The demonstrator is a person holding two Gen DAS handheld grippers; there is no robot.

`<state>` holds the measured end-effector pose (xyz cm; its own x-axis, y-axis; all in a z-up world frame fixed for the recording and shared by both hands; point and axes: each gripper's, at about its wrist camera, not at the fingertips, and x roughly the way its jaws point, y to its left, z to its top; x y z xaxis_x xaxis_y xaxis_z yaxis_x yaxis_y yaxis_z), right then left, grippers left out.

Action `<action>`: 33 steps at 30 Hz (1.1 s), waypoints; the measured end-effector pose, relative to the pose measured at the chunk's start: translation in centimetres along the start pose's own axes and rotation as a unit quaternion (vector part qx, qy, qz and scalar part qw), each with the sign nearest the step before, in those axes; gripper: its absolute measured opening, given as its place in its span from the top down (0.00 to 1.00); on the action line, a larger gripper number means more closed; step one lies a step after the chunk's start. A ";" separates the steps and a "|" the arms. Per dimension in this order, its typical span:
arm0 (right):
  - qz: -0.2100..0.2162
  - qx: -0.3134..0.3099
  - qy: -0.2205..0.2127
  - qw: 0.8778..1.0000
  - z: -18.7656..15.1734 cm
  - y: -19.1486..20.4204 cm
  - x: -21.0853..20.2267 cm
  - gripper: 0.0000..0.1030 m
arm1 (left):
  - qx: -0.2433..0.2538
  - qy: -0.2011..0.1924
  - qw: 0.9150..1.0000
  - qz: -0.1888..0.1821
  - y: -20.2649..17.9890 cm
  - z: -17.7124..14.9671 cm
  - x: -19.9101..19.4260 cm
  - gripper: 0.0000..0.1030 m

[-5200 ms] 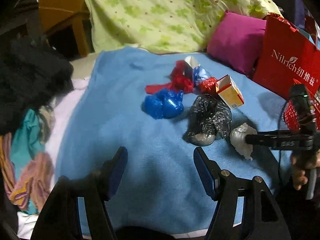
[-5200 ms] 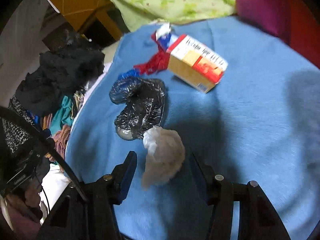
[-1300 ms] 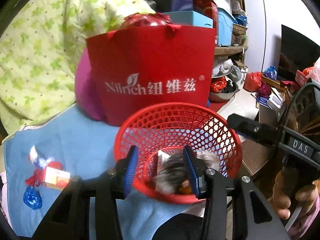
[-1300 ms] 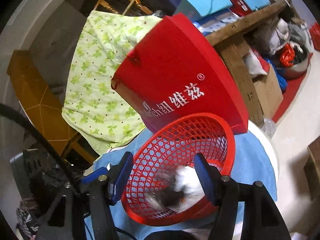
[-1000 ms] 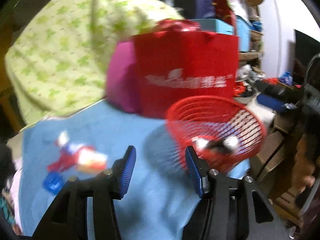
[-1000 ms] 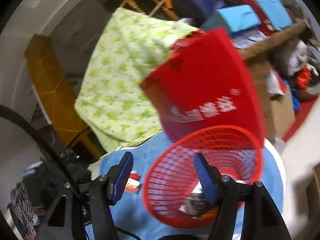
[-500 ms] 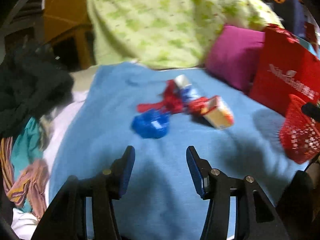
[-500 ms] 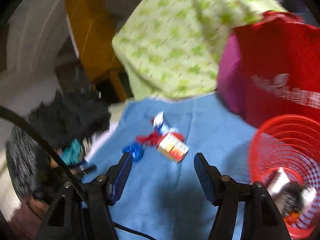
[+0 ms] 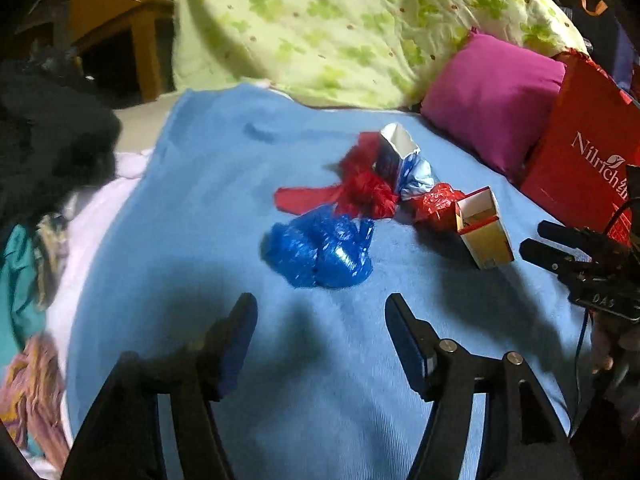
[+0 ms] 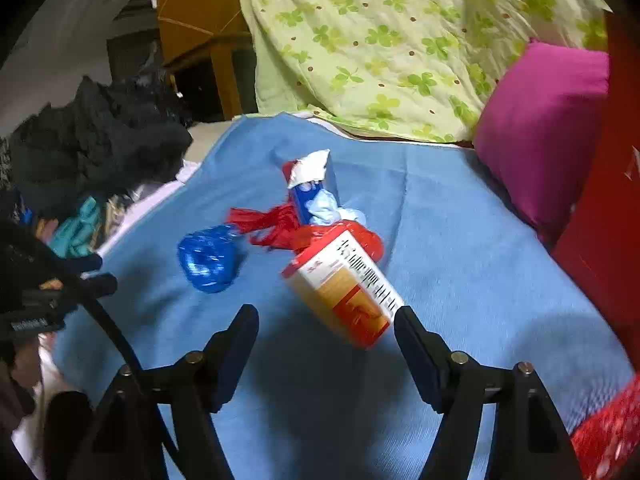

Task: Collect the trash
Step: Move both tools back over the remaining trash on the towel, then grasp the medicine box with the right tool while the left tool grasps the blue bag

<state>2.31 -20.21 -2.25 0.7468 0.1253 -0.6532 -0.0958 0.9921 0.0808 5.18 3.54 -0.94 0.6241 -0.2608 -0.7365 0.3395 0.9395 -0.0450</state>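
Remaining trash in a loose cluster mid-way across the blue blanket (image 9: 192, 208): crumpled blue plastic bag (image 9: 320, 250) nearest the left gripper, red plastic scraps (image 9: 360, 194) touching its far edge, a blue-and-white carton (image 9: 398, 154) tipped among them, and an orange-and-white box (image 10: 346, 284) lying on its side, open end toward the red scraps. Left gripper (image 9: 320, 322) low over bare blanket just short of the blue bag, jaws apart and just widened, nothing between them. Right gripper (image 10: 326, 330) right at the near end of the orange-and-white box, jaws likewise just spread wider, pads clear of the box, holding nothing. Red mesh basket (image 10: 608, 436) at the blanket's right edge, only a corner showing. Behind the cluster, a magenta pillow (image 9: 496, 96) against a green-patterned quilt (image 9: 340, 28), with a red paper bag (image 9: 580, 148) beside the pillow. Dark clothing heaped (image 10: 96, 136) off the blanket's left side
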 end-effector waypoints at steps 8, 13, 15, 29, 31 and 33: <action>0.040 0.004 0.012 0.999 1.3 -2.0 3.7 0.23 | -0.004 0.037 0.999 -0.024 0.4 3.4 5.5 0.23; 0.060 0.001 0.023 0.998 1.5 -2.4 5.5 0.23 | -0.019 0.069 0.996 -0.049 0.7 4.3 8.3 0.23; 0.066 0.008 0.033 0.997 1.3 -2.4 5.8 0.25 | -0.028 0.079 0.995 -0.051 0.6 4.0 9.2 0.23; 0.097 0.096 0.020 0.991 0.4 -3.1 2.2 0.40 | -0.043 0.048 0.998 -0.027 -1.2 1.8 5.8 0.72; 0.100 0.111 0.010 0.989 0.0 -3.0 1.0 0.40 | -0.037 0.037 0.998 -0.024 -1.5 1.6 4.2 0.72; 0.105 0.118 -0.006 0.987 -0.5 -2.6 -0.6 0.40 | -0.026 0.020 0.999 -0.020 -2.3 1.0 2.0 0.72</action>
<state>1.78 -22.91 -2.43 0.7351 0.3264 -0.5943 -0.0944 0.9172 0.3871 6.34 0.62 -1.66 0.5822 -0.2897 -0.7597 0.3251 0.9394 -0.1091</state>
